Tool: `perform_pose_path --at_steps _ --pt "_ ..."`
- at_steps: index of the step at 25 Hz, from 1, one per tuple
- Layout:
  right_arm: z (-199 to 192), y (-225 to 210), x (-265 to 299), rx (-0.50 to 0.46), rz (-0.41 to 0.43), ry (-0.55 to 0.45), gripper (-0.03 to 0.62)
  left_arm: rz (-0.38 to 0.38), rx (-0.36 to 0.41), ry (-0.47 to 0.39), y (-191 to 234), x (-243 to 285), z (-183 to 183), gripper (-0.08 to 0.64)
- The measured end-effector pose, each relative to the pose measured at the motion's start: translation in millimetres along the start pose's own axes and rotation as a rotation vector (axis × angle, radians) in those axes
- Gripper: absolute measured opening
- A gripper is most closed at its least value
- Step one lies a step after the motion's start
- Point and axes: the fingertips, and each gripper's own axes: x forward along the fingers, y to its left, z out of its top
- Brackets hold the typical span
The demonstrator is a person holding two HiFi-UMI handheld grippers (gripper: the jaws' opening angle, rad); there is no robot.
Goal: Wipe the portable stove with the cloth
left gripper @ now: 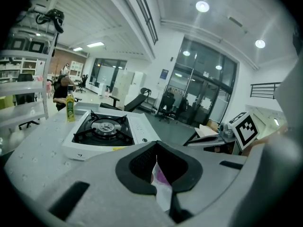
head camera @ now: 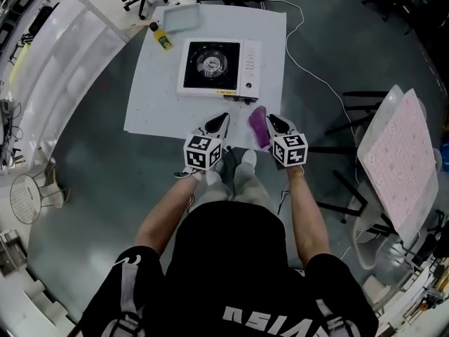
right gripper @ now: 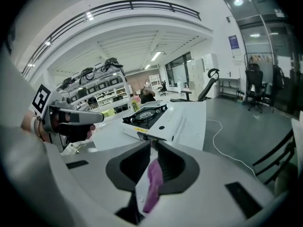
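My left gripper [head camera: 224, 118] and right gripper [head camera: 271, 120] are both closed and empty. Crumpled purple cloth [head camera: 258, 127] lies between them, near the white square portable stove [head camera: 217, 67].

Stove [head camera: 219, 67] at 12 on white table [head camera: 154, 104], bottle [head camera: 161, 37] at 11. My left gripper [head camera: 223, 119] and right gripper [head camera: 271, 121] side by side at table's near edge. Purple cloth [head camera: 258, 126] at right gripper's tip, between both.

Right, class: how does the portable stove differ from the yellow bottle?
The portable stove is white, broad and low with a black burner top; the yellow bottle is small, slim and upright. The stove sits mid-surface, the bottle at the left edge. Both rest on the white surface.
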Motion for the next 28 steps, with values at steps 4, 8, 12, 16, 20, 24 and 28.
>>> perform_pose_path --at_steps 4,8,12,16,20,24,28 --pt "-27 -7 18 0.015 0.017 0.064 0.105 0.005 -0.008 0.020 3 8 -12 0.009" --pt "-50 -13 35 0.017 0.030 0.125 0.150 0.007 -0.010 0.034 5 16 -20 0.009" --pt "-69 -16 50 0.011 0.044 0.177 0.191 0.015 -0.015 0.045 9 22 -27 0.009" --pt "-88 -17 61 0.000 0.054 0.227 0.202 0.031 -0.029 0.058 14 27 -37 0.009" --pt "-108 -18 69 -0.018 0.066 0.286 0.203 0.049 -0.050 0.068 17 30 -45 0.009" --pt "-122 -21 74 -0.077 0.050 0.348 0.202 0.073 -0.070 0.067 18 31 -48 0.009" --pt "-124 -22 74 -0.109 0.057 0.360 0.133 0.096 -0.080 0.063 17 34 -49 0.009"
